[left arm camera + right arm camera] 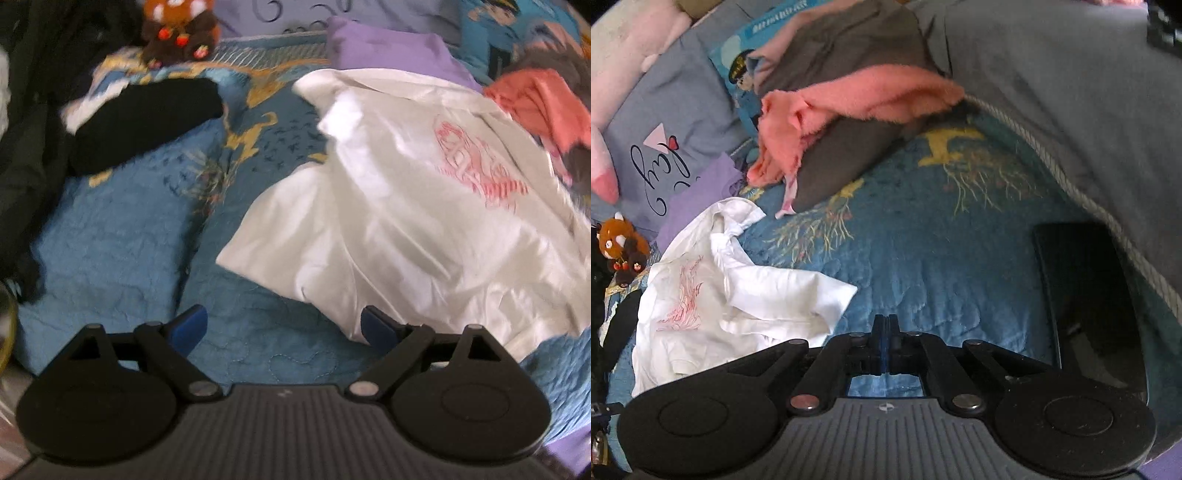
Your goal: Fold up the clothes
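A: Left gripper [284,328] first — blue pads spread wide, nothing between them, hanging over the blue quilt [110,240]. Right-hand pad sits right at the near hem of the white T-shirt [388,221]; can't tell if it touches.

B: Right gripper [885,328]?

A: Fingers pressed together, no cloth caught in them. Bare quilt under the tips, shirt's sleeve edge just to the left, apart from the pads.

B: Shirt state?

A: Rumpled, spread on the quilt, not folded. Pink line drawing faces up. In the right wrist view one sleeve juts toward the gripper and the collar end is bunched.

B: Around it?

A: Beyond the shirt, a purple garment [388,48], partly under the shirt's far edge. To its right in the left wrist view, a coral-pink cloth [535,103] — same cloth in the right wrist view drapes over a dark grey pillow [842,155].

B: Left side?

A: Black folded item [144,122] on the quilt, well apart from the shirt. Brown-orange plush toy [177,33] behind it.

B: Anything else?

A: Grey-blue blanket [1071,92] with a rope-like trim covers the right wrist view's upper right; a flat black object [1086,295] lies beside its edge, can't tell what.
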Demonstrator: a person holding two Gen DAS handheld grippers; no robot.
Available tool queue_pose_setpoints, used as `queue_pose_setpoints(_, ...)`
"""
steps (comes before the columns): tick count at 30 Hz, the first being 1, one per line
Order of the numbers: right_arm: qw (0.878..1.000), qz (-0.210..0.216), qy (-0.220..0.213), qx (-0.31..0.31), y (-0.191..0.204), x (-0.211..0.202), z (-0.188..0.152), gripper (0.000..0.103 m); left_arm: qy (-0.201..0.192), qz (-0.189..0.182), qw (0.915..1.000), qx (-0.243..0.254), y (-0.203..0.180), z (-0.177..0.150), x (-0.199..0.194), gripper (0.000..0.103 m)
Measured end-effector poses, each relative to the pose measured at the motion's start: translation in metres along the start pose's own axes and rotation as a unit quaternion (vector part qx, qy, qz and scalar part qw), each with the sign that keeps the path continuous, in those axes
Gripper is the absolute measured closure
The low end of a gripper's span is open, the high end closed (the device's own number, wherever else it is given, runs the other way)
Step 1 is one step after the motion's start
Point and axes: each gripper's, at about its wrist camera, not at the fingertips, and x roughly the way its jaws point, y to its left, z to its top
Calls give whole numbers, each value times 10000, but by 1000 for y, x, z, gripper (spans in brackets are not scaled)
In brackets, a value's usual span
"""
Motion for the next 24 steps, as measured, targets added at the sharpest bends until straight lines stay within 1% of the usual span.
queue_pose_setpoints(2, 9999, 69, -30, -134, 6, -1, 1, 95, 80, -113, 9995, -279, 9, 1, 2, 11)
queue_pose_setpoints(4, 9991, 251, 111, -316, 20, 1, -3, 86, 211, -241, 9980, -539, 16, 0, 7, 11)
queue_pose_setpoints(6, 9975, 527, 225, -415, 35, 6, -8, 66, 351, -406, 9952, -815, 23, -2, 11, 11)
queue_pose_setpoints(8, 9957, 826, 311, -280, 46, 12, -17, 63, 522, -758, 9895, -1119, 27, -6, 16, 10)
queue_pose_setpoints(11, 9902, 1252, 616, 90, 55, 25, -27, 62, 802, -1308, 9776, -1444, 28, -11, 26, 9)
queue_pose_setpoints(13, 9851, 1479, 799, 371, 59, 32, -32, 60, 954, -1511, 9701, -1639, 29, -14, 32, 9)
queue_pose_setpoints(14, 9827, 1551, 867, 520, 60, 34, -35, 57, 1040, -1580, 9663, -1746, 29, -15, 35, 9)
queue_pose_setpoints(16, 9780, 1656, 973, 818, 59, 38, -41, 53, 1256, -1574, 9587, -2009, 32, -18, 43, 9)
queue_pose_setpoints(18, 9740, 1664, 1075, 1102, 57, 39, -46, 40, 1476, -1546, 9485, -2338, 37, -24, 47, 9)
queue_pose_setpoints(19, 9716, 1667, 1126, 1244, 56, 40, -48, 40, 1554, -1567, 9429, -2496, 39, -27, 48, 9)
queue_pose_setpoints(21, 9646, 1805, 1146, 1542, 51, 42, -52, 40, 1560, -1796, 9296, -2813, 43, -31, 49, 9)
queue_pose_setpoints(23, 9575, 1891, 1149, 1848, 46, 44, -55, 39, 1518, -2179, 9080, -3241, 48, -34, 53, 9)
queue_pose_setpoints(24, 9546, 1914, 1138, 1981, 46, 46, -56, 39, 1489, -2375, 8958, -3448, 49, -34, 56, 9)
